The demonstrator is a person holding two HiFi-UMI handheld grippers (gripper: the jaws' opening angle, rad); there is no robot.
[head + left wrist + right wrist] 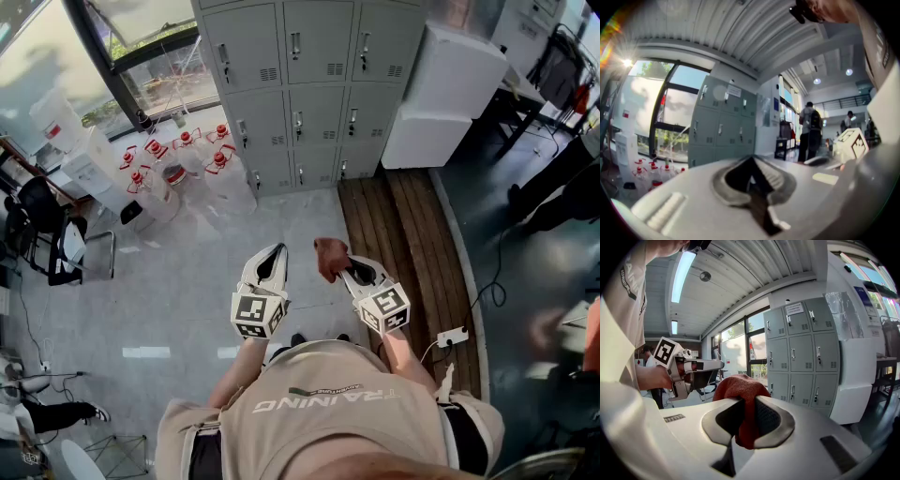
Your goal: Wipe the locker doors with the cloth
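The grey lockers (305,89) stand across the floor ahead of me, several doors in three rows; they also show in the left gripper view (722,124) and the right gripper view (801,355). My right gripper (339,262) is shut on a crumpled red cloth (330,255), which bulges out between its jaws (740,401). My left gripper (276,255) hangs beside it, shut with nothing held (752,161). Both are well short of the doors.
Several red-capped water bottles (178,155) stand on the floor left of the lockers. A white cabinet (436,94) is on their right, next to a wooden strip (403,253). A power strip (452,337) lies near my right side. People stand farther back (808,131).
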